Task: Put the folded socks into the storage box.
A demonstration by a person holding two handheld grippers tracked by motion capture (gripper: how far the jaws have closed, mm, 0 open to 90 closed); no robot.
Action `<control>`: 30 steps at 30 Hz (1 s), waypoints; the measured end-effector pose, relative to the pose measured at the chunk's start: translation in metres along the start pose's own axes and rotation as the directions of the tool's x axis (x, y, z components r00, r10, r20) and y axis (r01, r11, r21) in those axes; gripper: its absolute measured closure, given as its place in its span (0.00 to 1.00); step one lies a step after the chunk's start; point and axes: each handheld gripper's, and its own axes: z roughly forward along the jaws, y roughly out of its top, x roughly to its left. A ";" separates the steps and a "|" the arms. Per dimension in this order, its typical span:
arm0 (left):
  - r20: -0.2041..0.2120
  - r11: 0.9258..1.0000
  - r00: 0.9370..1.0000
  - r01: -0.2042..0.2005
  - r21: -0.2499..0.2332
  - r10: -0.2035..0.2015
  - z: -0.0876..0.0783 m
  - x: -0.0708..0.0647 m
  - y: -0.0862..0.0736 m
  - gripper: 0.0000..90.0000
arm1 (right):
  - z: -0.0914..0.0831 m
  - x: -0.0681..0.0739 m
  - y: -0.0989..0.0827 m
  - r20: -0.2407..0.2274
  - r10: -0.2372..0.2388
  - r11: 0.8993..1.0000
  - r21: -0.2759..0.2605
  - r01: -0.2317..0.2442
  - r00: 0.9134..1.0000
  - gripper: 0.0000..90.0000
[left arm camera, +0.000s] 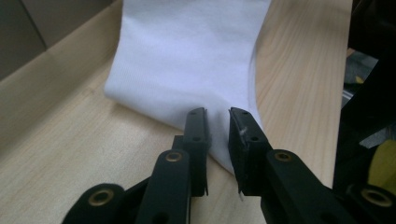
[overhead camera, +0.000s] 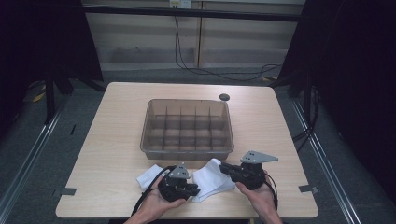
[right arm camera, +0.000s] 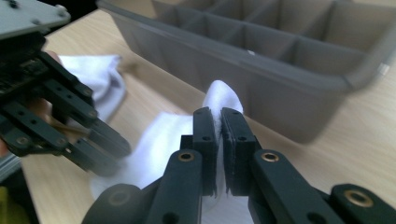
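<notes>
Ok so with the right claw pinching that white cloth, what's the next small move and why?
Probably close the left claw on the near edge of the white cloth: its jaws straddle that edge with a gap. The right claw already pinches a raised fold beside the divided bin, so a second grip would let the cloth be folded.

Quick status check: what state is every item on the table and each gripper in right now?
Grey plastic divided bin: upright, compartments empty.
White cloth piece: one edge pinched and lifted.
Second white cloth piece: flat on the table.
Right gripper: shut on cloth.
Left gripper: fingers straddle the cloth edge, slightly apart.
</notes>
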 end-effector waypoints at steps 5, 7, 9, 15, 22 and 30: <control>-0.020 0.999 1.000 -0.009 -0.041 0.008 -0.023 0.003 0.006 0.87 | 0.009 0.016 0.012 -0.042 -0.022 1.000 -0.006 0.022 0.999 0.95; -0.028 0.999 1.000 0.000 -0.053 -0.001 -0.035 0.009 0.005 0.89 | 0.012 0.023 0.017 -0.058 -0.025 1.000 -0.011 0.024 0.998 0.95; -0.050 0.997 0.999 0.012 -0.072 -0.016 -0.046 0.016 0.003 0.92 | 0.017 0.028 0.022 -0.074 -0.038 0.999 -0.009 0.037 0.996 0.95; -0.107 0.991 0.989 0.087 -0.099 -0.098 -0.067 0.041 -0.006 0.95 | 0.043 0.049 0.026 -0.138 -0.051 0.999 0.007 0.052 0.989 0.94; -0.134 0.985 0.981 0.127 -0.115 -0.142 -0.074 0.052 -0.011 0.94 | 0.079 0.073 0.017 -0.221 -0.081 0.990 0.095 0.104 0.972 0.93; -0.128 0.983 0.980 0.135 -0.123 -0.151 -0.074 0.052 -0.010 0.86 | 0.080 0.067 0.011 -0.219 -0.062 0.989 0.116 0.089 0.974 0.64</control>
